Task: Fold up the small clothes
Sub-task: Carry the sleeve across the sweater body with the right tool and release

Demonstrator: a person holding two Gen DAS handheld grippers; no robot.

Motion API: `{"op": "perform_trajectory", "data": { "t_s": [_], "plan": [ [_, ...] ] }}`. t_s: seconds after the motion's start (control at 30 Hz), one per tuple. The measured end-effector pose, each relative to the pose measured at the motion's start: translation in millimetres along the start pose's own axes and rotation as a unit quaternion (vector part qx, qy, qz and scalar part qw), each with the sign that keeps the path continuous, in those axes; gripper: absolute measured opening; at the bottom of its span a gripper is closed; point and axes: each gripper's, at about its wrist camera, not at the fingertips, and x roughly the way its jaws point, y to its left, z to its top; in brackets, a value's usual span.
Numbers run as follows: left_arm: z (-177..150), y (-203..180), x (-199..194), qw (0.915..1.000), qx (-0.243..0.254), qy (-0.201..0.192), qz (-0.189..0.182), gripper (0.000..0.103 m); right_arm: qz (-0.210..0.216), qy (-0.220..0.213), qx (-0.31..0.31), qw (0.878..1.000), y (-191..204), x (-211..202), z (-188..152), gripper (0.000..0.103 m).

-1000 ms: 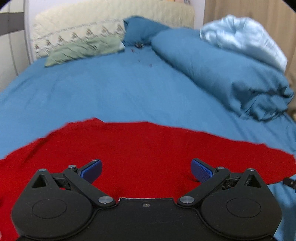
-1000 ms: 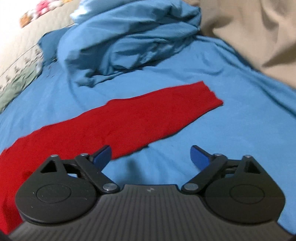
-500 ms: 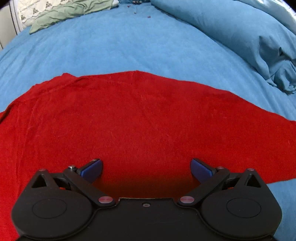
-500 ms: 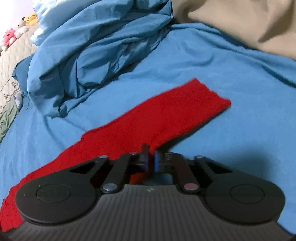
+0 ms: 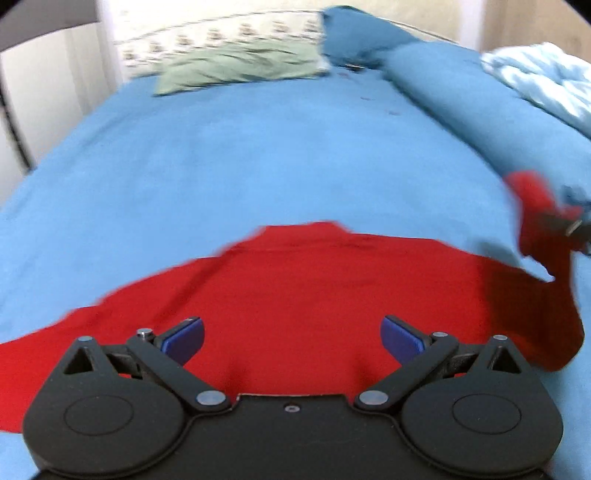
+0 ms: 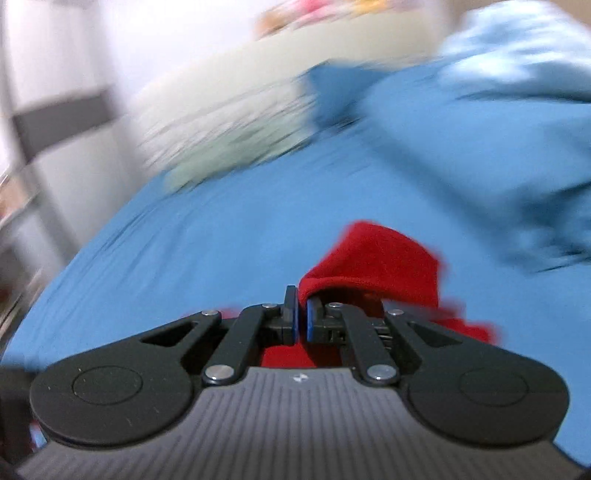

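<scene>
A red knit garment lies spread on the blue bed sheet. My left gripper hovers over its near part, open, with nothing between its blue pads. At the right edge of the left wrist view, the garment's sleeve end is lifted off the sheet. My right gripper is shut on that red sleeve, which bunches up above and to the right of the fingertips. The right wrist view is blurred by motion.
A rolled blue duvet and a pale blue blanket lie along the right side of the bed. A green pillow and a cream patterned pillow sit at the head. A white wall and furniture stand at left.
My right gripper closed on the sleeve end and lifted it, swinging left toward the garment's body. My left gripper dipped toward the garment, then pulled back, still open.
</scene>
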Motion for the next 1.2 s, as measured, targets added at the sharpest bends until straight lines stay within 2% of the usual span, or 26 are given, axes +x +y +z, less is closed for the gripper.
{"op": "perform_trajectory", "data": {
  "t_s": [0.07,0.17,0.23,0.3,0.33,0.4,0.47,0.63,0.73,0.8,0.83,0.87,1.03,1.2],
  "plan": [
    [-9,26,0,0.9996,-0.007,0.002,0.028,0.103,0.029,0.050,-0.033,0.998,36,35,-38,0.019],
    [-24,49,11,0.9991,-0.017,0.024,0.033,0.103,0.034,0.117,-0.073,0.990,67,66,-87,0.020],
    [-30,56,17,0.9989,-0.018,0.036,0.024,0.103,0.028,0.127,-0.094,0.987,76,70,-103,0.021],
    [-31,53,20,0.9992,-0.012,0.035,0.015,0.103,0.031,0.122,-0.100,0.987,76,65,-104,0.026],
    [-32,50,21,0.9994,-0.009,0.033,0.007,0.103,0.033,0.124,-0.104,0.986,75,62,-104,0.031],
    [-27,42,26,0.9993,-0.011,0.034,-0.013,0.103,0.034,0.131,-0.119,0.984,70,57,-100,0.062],
    [-22,36,30,0.9982,-0.024,0.036,-0.041,0.103,0.030,0.126,-0.136,0.982,67,43,-96,0.078],
    [-8,-10,41,0.9935,-0.046,0.049,-0.091,0.103,-0.001,0.137,-0.132,0.982,33,3,-92,0.081],
    [-1,-44,61,0.9942,-0.049,0.049,-0.082,0.102,-0.021,0.140,-0.102,0.985,13,-16,-93,0.081],
    [2,-51,83,0.9949,-0.057,0.053,-0.064,0.094,-0.033,0.139,-0.080,0.986,1,-26,-94,0.082],
    [-1,-52,93,0.9950,-0.062,0.059,-0.050,0.083,-0.039,0.139,-0.072,0.987,-6,-29,-95,0.083],
    [-5,-50,100,0.9947,-0.067,0.067,-0.040,0.076,-0.046,0.139,-0.064,0.987,-10,-29,-95,0.083],
    [-39,-14,88,0.9914,-0.110,0.062,-0.035,0.075,-0.069,0.137,-0.020,0.988,-32,-39,-100,0.083],
    [-56,-3,77,0.9889,-0.118,0.038,-0.082,0.076,-0.087,0.137,0.006,0.987,-47,-45,-100,0.084]
  ]
}}
